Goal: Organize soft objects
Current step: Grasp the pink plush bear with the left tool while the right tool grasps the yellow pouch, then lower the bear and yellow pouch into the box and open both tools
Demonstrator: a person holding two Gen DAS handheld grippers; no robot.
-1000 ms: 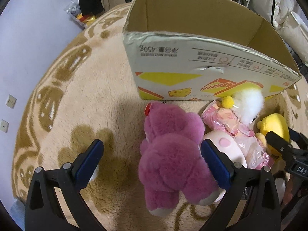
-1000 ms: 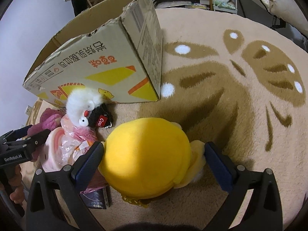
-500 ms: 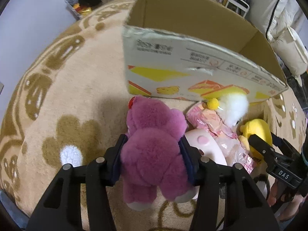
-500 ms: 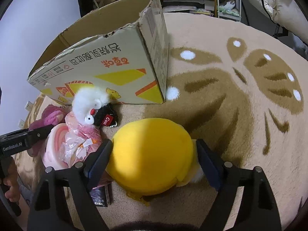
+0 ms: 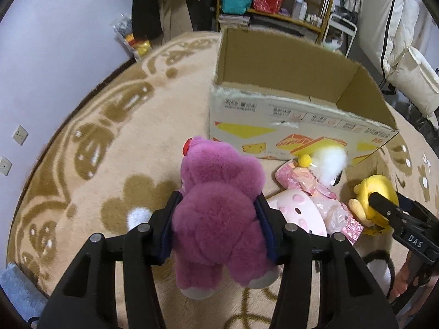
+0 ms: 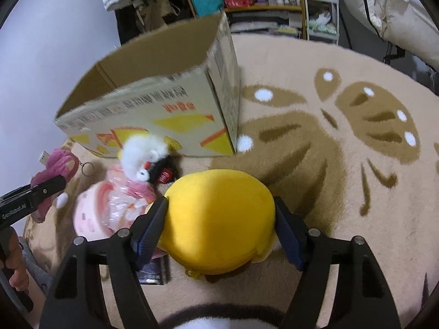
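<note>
Both grippers pinch toys: "GenRobot.AI" left gripper (image 5: 216, 227) purple plush (image 5: 216, 219), "DAS" right gripper (image 6: 219, 224) yellow plush (image 6: 219, 224).

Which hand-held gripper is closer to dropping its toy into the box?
Probably the right hand-held gripper: its round yellow plush toy sits nearer the open cardboard box. The left hand-held gripper clamps the fluffy purple plush bear farther back.

Magenta-pink plush bear (image 5: 216, 213) with a red nose; bright yellow plush toy (image 6: 219, 222); fluffy white and black toy (image 6: 145, 156); brown cardboard box (image 5: 288, 126) printed with yellow shapes; beige rug (image 6: 343, 164) patterned in brown
</note>
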